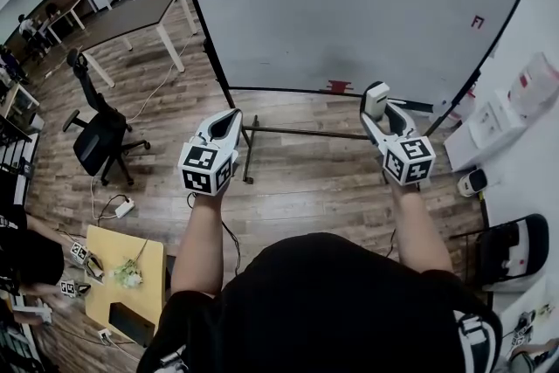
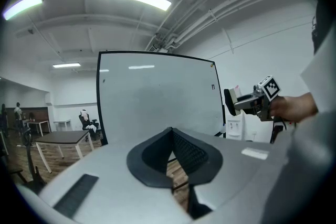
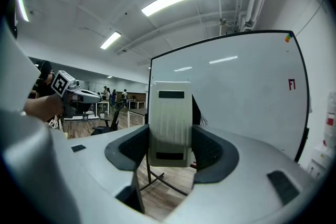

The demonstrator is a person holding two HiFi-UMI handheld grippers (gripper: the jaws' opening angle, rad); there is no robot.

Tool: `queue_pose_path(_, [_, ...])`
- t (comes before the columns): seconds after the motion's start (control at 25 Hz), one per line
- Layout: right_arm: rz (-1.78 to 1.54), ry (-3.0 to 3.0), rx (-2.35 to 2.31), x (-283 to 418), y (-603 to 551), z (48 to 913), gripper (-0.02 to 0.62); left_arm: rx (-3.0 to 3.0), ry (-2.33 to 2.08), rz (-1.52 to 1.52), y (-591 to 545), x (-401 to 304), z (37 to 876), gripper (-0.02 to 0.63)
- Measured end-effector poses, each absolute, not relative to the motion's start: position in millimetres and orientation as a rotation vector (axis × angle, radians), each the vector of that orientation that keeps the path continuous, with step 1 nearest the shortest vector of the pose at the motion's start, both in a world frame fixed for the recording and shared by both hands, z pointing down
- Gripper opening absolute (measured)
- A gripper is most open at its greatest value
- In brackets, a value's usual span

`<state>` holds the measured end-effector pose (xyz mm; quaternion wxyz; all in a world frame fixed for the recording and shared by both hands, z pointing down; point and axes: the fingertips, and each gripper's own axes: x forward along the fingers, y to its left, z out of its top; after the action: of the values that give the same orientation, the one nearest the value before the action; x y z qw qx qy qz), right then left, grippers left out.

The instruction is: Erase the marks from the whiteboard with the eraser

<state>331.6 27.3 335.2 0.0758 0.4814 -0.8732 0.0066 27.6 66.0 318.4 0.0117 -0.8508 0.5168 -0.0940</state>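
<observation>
Seen from the head view, the whiteboard stands at 12 o'clock, beyond both grippers. The left gripper is at 11 o'clock and the right gripper at 1 o'clock, well apart. The eraser sits between the right gripper's jaws. A mark lies at the board's 2 o'clock. The table is at 10 o'clock, with the chair nearer, at 9 o'clock.

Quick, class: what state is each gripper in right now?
Left gripper: shut, empty.
Right gripper: shut on the eraser.
</observation>
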Motion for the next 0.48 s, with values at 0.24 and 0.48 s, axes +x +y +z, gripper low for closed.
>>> queue_pose_path(0.24, [0.030,-2.621,1.414,335.3,29.1,340.8,0.245,-2.648,1.627,-0.295,72.2,32.9,320.5,0.011])
queue_pose_path(0.48, [0.020,-2.629,1.380,335.9,29.2,343.5,0.245,-2.639,1.641,-0.297,75.9,38.6,324.6,0.011])
